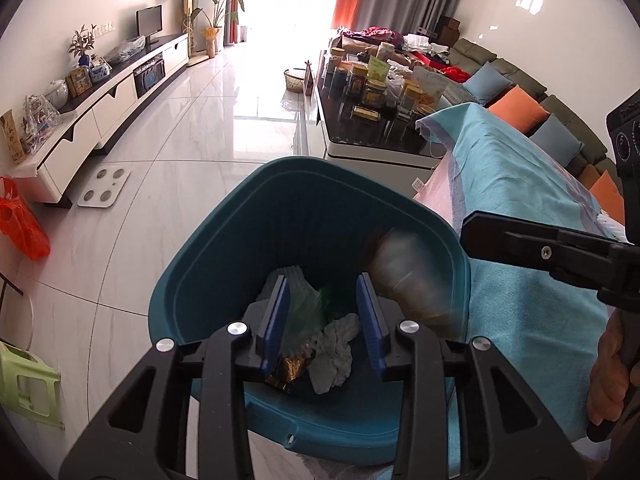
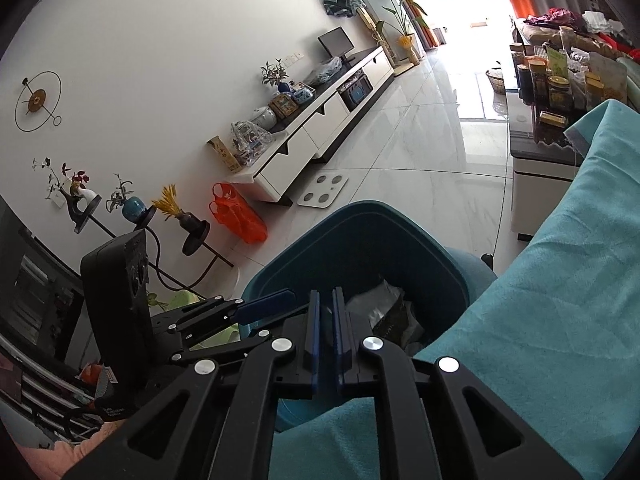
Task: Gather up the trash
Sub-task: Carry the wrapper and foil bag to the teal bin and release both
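Observation:
A teal trash bin (image 1: pixel 224 216) (image 2: pixel 360 206) stands on the floor against a table draped in teal cloth (image 1: pixel 520 200) (image 2: pixel 560 280). Inside lie a crumpled white tissue (image 1: pixel 336 344), a gold-brown wrapper (image 1: pixel 290 372) and pleated white paper (image 1: pixel 292 276). My left gripper (image 1: pixel 322 284) (image 2: pixel 264 306) hangs over the bin, open; a blurred green scrap (image 1: pixel 316 304) shows between its blue pads, untouched by them. A blurred clear wrapper (image 1: pixel 404 272) (image 2: pixel 380 304) sits at the bin's right side. My right gripper (image 2: pixel 326 294) (image 1: pixel 470 236) points into the bin, its pads a narrow gap apart with nothing between.
A person's hand (image 1: pixel 608 372) grips the right tool. A dark coffee table (image 1: pixel 340 136) crowded with jars stands beyond the bin. A white scale (image 1: pixel 104 188), an orange bag (image 1: pixel 20 224) and a green stool (image 1: pixel 24 380) are on the floor at left, by a low TV cabinet (image 1: pixel 100 108).

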Action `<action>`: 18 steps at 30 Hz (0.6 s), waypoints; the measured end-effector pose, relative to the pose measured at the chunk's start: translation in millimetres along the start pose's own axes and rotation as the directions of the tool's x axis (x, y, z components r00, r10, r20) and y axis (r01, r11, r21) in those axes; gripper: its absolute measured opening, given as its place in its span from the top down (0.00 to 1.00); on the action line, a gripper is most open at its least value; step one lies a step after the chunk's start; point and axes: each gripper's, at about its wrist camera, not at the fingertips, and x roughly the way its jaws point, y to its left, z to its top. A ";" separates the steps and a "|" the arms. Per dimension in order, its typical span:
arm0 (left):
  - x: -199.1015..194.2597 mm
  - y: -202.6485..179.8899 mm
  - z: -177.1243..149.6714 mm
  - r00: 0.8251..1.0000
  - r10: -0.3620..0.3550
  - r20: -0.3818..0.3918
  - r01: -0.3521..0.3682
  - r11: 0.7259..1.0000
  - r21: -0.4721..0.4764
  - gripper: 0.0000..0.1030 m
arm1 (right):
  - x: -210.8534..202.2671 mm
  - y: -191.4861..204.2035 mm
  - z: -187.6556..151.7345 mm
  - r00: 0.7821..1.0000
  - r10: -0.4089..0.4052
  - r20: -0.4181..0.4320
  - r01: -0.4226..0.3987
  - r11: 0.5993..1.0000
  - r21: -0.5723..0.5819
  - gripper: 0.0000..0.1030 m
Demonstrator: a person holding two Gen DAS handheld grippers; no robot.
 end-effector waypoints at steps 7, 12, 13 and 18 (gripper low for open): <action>-10.8 -2.4 -1.5 0.999 -0.006 0.032 0.006 1.000 -0.002 0.58 | -11.2 -3.7 -4.2 1.000 0.002 0.025 -0.002 1.000 0.005 0.85; -38.2 -13.5 -2.7 0.994 -0.019 0.109 0.015 0.999 0.039 0.47 | -30.8 -3.5 -12.1 0.998 0.005 0.056 -0.004 1.000 -0.011 0.83; -44.2 -18.0 -3.1 0.992 -0.025 0.127 0.019 0.999 0.051 0.44 | -35.9 -3.0 -14.5 0.998 0.004 0.066 -0.003 1.000 -0.018 0.83; -73.3 -41.4 -8.6 0.980 -0.075 0.186 0.056 0.992 0.109 0.37 | -71.0 1.9 -27.3 0.992 -0.007 0.122 0.014 0.998 -0.060 0.72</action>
